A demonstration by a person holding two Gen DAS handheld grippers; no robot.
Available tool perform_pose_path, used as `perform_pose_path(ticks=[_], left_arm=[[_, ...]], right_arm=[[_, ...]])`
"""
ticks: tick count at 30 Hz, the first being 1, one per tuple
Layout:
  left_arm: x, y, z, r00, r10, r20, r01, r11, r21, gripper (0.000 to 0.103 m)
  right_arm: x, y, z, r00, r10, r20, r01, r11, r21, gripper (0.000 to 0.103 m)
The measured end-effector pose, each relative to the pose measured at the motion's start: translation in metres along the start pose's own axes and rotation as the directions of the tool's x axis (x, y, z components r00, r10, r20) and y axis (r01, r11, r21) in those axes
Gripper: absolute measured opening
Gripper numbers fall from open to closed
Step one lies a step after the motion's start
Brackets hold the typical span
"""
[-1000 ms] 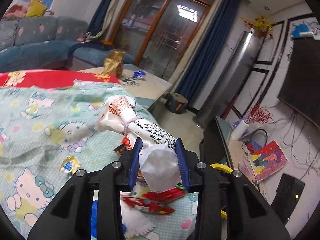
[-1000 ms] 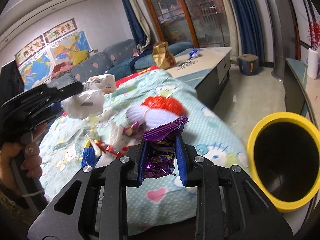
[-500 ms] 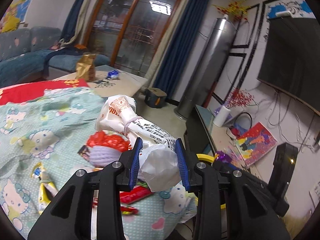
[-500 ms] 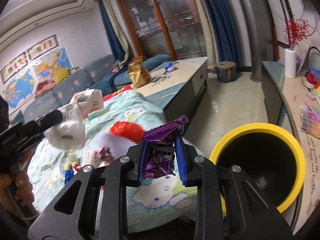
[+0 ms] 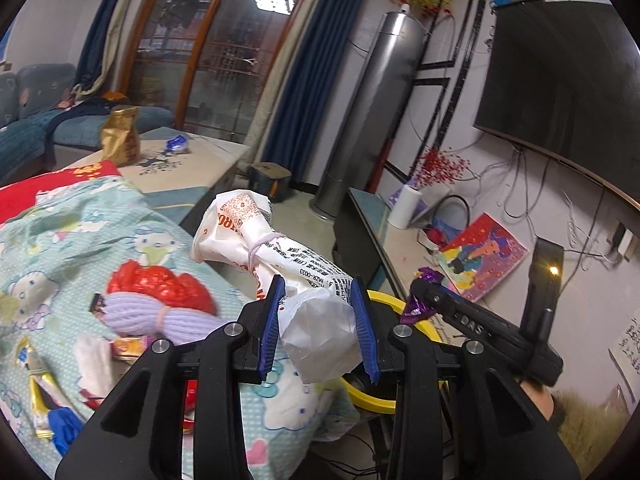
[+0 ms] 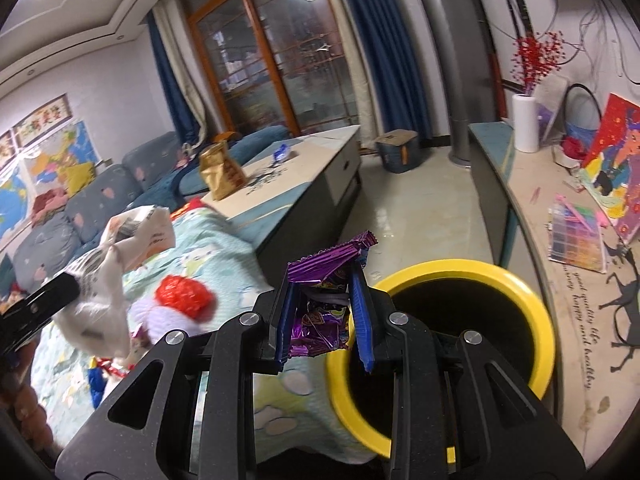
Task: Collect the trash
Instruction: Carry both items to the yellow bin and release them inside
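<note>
Right gripper (image 6: 322, 320) clenched on a crinkled purple foil wrapper (image 6: 328, 276), left gripper (image 5: 318, 330) on a tied white plastic bag (image 5: 280, 260): centre each above the yellow-rimmed round bin (image 6: 532, 296) before releasing.

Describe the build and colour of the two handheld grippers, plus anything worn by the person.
Both the left gripper and right gripper are matte black plastic linkages with silver pivot screws and ribbed blue finger pads. Seen from the left camera, the right gripper's arm bears white embossed lettering. A dark fur-trimmed cuff shows at the right wrist.
</note>
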State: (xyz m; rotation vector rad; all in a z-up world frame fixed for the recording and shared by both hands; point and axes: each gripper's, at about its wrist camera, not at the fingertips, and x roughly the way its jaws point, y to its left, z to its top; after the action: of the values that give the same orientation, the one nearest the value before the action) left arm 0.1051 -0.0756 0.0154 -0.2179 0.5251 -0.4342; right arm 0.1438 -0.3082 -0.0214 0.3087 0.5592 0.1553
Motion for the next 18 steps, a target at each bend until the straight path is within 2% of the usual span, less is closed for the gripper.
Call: perform_pose_path(ticks=[18], left_arm=[[0.045,-0.043,-0.023,0.991,-0.101,-0.084,0.106,0.993,0.055,0.032]], right_arm=[[0.013,-0.065,-0.006,0.992,-0.099,-0.082,0.102,0.994,0.043,0.02]])
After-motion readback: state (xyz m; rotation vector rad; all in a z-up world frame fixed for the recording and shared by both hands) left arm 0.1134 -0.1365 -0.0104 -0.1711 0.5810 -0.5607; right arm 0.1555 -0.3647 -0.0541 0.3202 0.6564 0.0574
